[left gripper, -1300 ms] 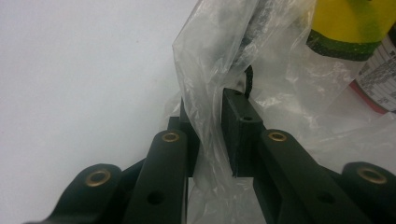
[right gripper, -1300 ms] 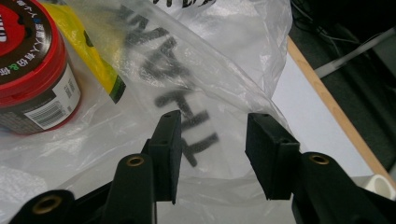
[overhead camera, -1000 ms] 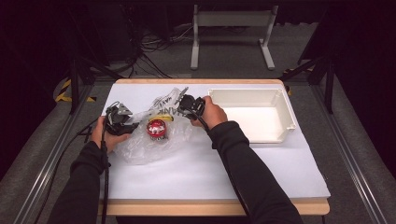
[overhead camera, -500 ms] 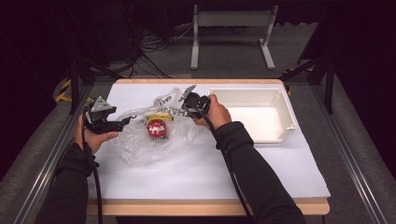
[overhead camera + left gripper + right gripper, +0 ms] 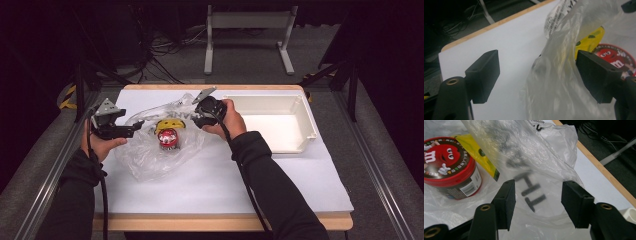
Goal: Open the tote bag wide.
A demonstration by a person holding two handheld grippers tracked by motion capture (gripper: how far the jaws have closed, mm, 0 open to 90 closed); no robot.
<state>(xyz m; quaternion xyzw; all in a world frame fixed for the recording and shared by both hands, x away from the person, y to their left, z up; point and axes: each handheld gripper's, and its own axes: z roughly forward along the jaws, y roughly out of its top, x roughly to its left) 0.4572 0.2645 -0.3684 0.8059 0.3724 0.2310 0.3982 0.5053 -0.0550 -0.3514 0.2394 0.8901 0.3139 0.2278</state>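
Left gripper [image 5: 131, 131] and right gripper [image 5: 200, 119] flank the plastic bag [image 5: 150, 155]; both jaws released, just been opening; film loose between them.

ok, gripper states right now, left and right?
Left gripper: open, jaws just opening, holding nothing; clear crinkled plastic bag lies loose between them.
Right gripper: open, just opening, bag film between, unpinched.

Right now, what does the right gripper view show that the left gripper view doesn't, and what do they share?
Right gripper view: the red tub's barcode label, and black letters on the plastic bag between the right gripper's open jaws.
Left gripper view: bare white table surface between the left gripper's open jaws, with the bag against the far jaw.
Both: the bag, the red tub lid, the yellow packet and the table's wooden edge.
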